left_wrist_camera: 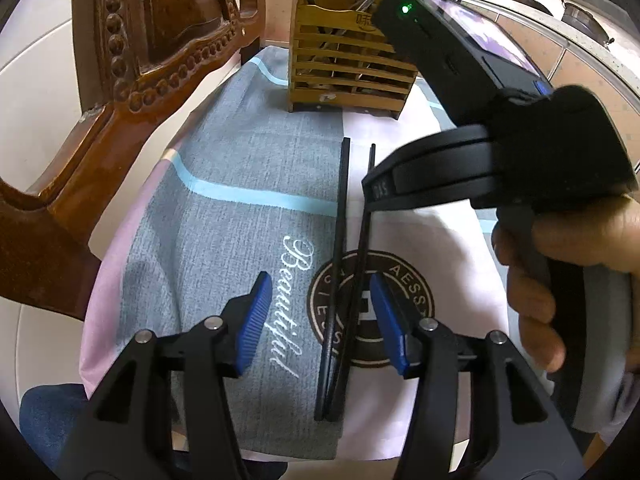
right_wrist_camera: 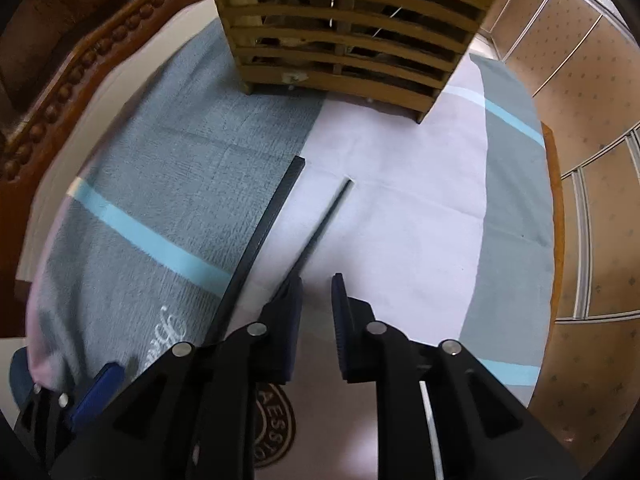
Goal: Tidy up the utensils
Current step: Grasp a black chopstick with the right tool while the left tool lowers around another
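Note:
Two black chopsticks [left_wrist_camera: 340, 240] lie side by side on a grey and pink cloth [left_wrist_camera: 240, 168]. In the left wrist view my left gripper [left_wrist_camera: 320, 320] is open, its blue pads standing on either side of both sticks without pressing them. My right gripper [left_wrist_camera: 372, 188], held by a hand, comes in from the right with its tips at the right-hand stick. In the right wrist view the right gripper [right_wrist_camera: 318, 320] shows a narrow empty gap. The thinner chopstick [right_wrist_camera: 320, 228] runs behind its left finger; the thicker one [right_wrist_camera: 260, 232] lies further left.
A slatted wooden utensil holder [left_wrist_camera: 348, 72] with chopsticks and forks in it stands at the far end of the cloth [right_wrist_camera: 400, 208]. A carved wooden chair back [left_wrist_camera: 160, 40] rises on the left. The holder [right_wrist_camera: 344, 40] is close ahead of the right gripper.

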A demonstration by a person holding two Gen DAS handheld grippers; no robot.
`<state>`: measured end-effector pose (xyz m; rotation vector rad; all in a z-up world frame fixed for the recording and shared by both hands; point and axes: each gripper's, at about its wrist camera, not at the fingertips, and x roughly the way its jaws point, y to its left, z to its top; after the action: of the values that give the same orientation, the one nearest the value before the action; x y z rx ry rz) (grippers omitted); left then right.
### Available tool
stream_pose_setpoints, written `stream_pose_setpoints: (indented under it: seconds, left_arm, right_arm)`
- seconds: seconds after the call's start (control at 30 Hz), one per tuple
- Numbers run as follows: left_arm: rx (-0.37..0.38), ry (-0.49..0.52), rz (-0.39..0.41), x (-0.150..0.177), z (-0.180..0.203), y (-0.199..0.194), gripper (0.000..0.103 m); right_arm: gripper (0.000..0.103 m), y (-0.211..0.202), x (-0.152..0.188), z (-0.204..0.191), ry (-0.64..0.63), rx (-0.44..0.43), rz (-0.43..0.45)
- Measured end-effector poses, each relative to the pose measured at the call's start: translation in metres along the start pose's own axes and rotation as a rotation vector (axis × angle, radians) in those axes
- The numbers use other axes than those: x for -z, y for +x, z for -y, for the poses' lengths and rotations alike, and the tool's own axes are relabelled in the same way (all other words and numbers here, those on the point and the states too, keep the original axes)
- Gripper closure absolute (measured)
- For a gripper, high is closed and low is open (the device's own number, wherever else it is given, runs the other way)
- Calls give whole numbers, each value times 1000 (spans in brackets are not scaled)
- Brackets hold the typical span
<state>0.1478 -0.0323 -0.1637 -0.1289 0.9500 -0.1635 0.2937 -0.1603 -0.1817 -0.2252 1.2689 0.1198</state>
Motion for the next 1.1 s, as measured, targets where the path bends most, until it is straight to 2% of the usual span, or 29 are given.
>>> stream_pose_setpoints:
  seconds: [0.13,0.17,0.2,0.27,0.53,0.63,0.7,0.73,0.77,0.8,0.83,0.93,1.0,1.1]
  left_arm:
    - [3,-5,-7,1,-1,1,51]
    - [5,-3,-6,1,-1,1,51]
    - [8,-1,-5,1,0,1,51]
    - [10,1,-5,1,0,2,51]
    - [3,-19,-13,1,-6,4,51]
    - [2,-28,-16,2,-8,4,51]
    - [1,-27,-18,2,-7,4,51]
    - [1,-25,-18,2,-6,5,51]
    - [1,-24,-18,2,-6,5,51]
    - [1,-22,-19,2,-6,5,51]
    - [1,-21,-19,2,-5,5,51]
    - [0,-21,-18,2,-6,5,51]
    - [-3,-21,-19,3,-6,5,51]
    - [-5,-24,-17,3,-9,4,50]
  right_arm:
    - [86,-1,0,-10,-27,31,-4]
    - [89,0,0,-13,-39,34,-3]
    - [100,1,1,-15,-49,25,-7]
    - [102,-1,11,-41,-57,30,-4]
    - [102,-7,18,-30,-22,28,-7]
    - [102,-10,14,-17,21,-4,-2]
    - [102,-9,13,-23,31,-24,-2]
    - [101,-9,14,-23,36,-42,0]
    - [95,-9,13,-24,45,-66,1]
    - [89,-8,12,-24,62,-88,2]
    - [88,-9,8,-25,75,-99,3]
    - [88,-3,-2,-32,115,-124,-2]
    - [88,1,-15,-20,128,-133,-7]
    - [88,9,-24,-28,135,-111,-30]
